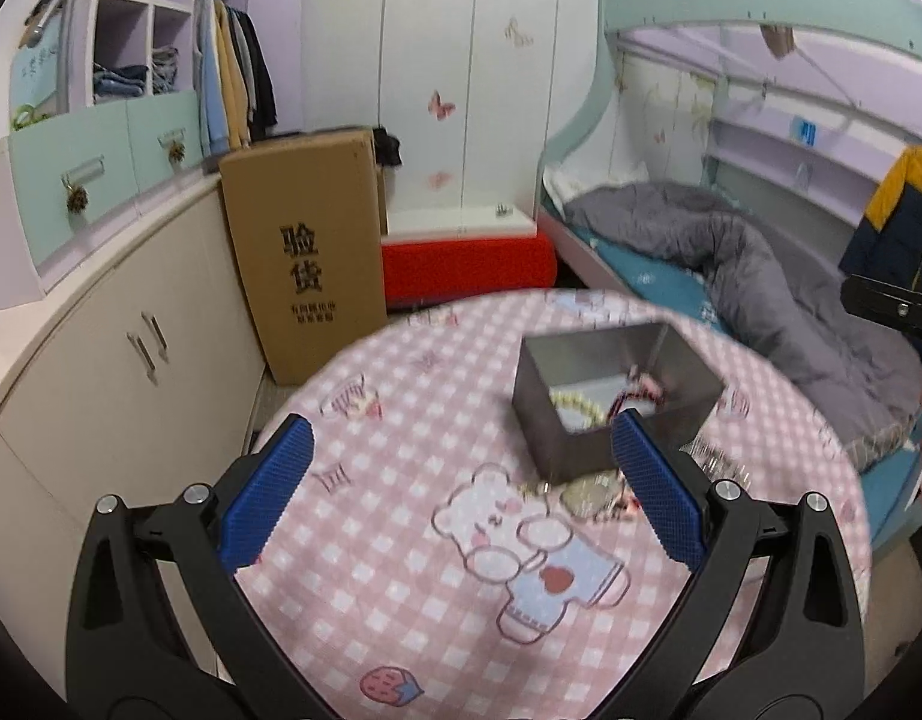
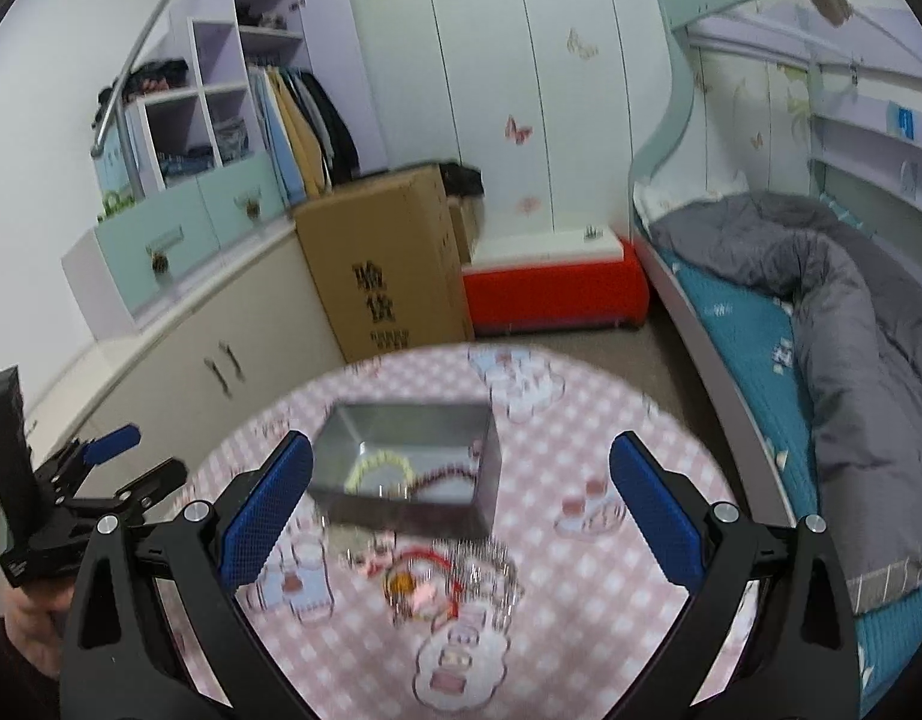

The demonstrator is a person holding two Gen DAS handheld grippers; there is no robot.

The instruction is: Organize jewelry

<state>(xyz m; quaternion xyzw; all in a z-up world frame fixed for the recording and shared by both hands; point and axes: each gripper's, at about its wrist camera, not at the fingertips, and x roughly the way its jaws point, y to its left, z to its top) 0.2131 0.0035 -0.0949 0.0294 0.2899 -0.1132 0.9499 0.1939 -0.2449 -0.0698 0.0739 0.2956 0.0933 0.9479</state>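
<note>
A square metal box (image 1: 586,444) (image 2: 461,504) stands on a round table with a pink checked cloth (image 1: 401,540) (image 2: 580,600). Inside it lie a pale bead bracelet (image 1: 571,403) (image 2: 381,461) and a dark red bead string (image 2: 446,473). Loose jewelry (image 2: 437,582) lies blurred on the cloth in front of the box: a red cord, a gold piece (image 1: 586,495) and a silver chain (image 2: 490,570). My left gripper (image 1: 461,444) is open and empty, left of the box. My right gripper (image 2: 461,456) is open and empty above the loose pile. The left gripper also shows in the right wrist view (image 2: 119,456).
A tall cardboard box (image 1: 311,252) (image 2: 389,264) stands on the floor behind the table beside cream cabinets (image 1: 131,348). A red bench (image 1: 466,264) lies by the wardrobe. A bed with a grey quilt (image 1: 760,288) (image 2: 850,330) runs along the right.
</note>
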